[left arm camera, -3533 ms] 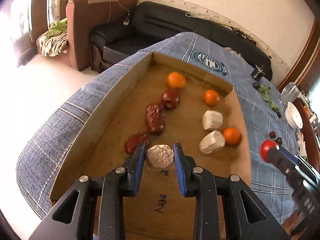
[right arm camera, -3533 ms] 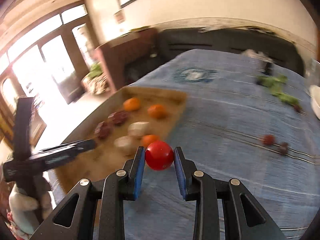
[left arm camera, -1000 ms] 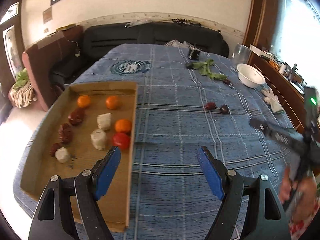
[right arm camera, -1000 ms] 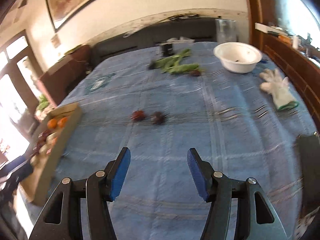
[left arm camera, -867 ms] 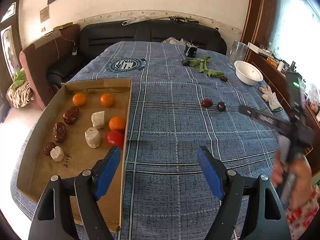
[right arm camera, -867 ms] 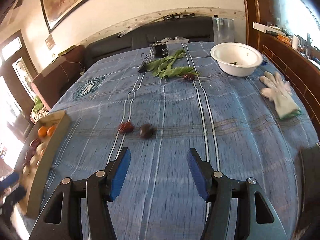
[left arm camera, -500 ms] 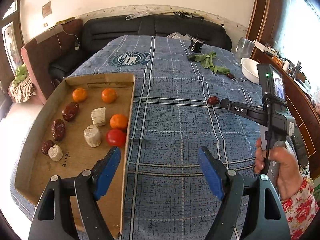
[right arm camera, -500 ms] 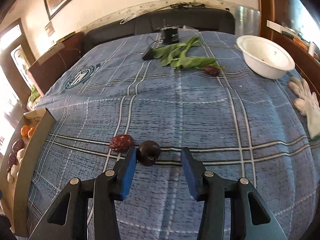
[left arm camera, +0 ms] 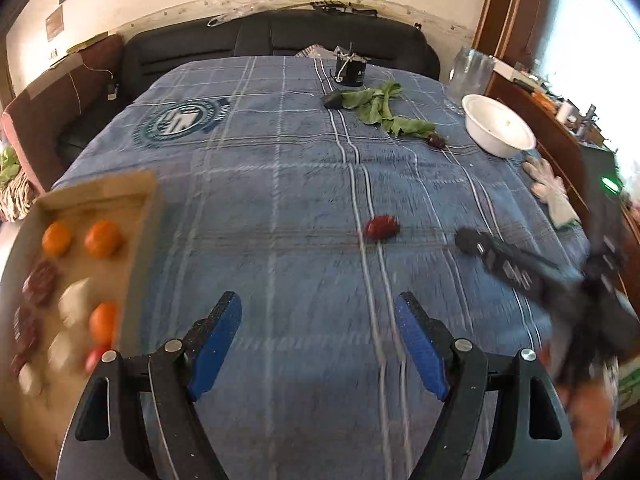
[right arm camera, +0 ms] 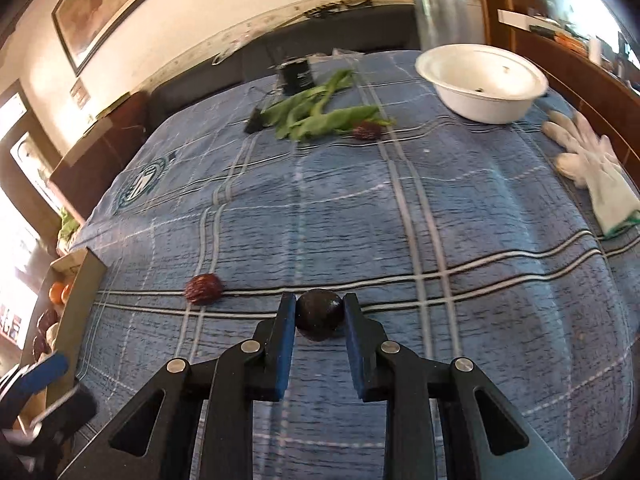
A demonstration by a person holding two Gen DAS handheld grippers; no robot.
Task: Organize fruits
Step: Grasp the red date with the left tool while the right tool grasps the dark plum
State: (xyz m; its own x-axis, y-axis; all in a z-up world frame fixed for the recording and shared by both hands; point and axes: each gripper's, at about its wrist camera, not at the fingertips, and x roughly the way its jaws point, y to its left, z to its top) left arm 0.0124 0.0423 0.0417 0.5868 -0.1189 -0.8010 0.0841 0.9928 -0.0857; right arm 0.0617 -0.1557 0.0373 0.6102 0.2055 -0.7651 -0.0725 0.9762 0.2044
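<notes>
Right gripper (right arm camera: 319, 316) low over blanket (right arm camera: 440, 208), clenched on dark fruit (right arm camera: 320, 314); red date (right arm camera: 203, 289) at 9 o'clock. Left gripper (left arm camera: 318, 340) released, raised.

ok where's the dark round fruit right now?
Right wrist view: the dark round fruit sits between the right tongs on the blue blanket, with the red date to its left.

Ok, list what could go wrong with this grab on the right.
1. The dark round fruit sits between the right gripper fingers near their tips; it may roll or pop out on closing.
2. The red date lies close to the left; a sideways sweep could knock it.
</notes>
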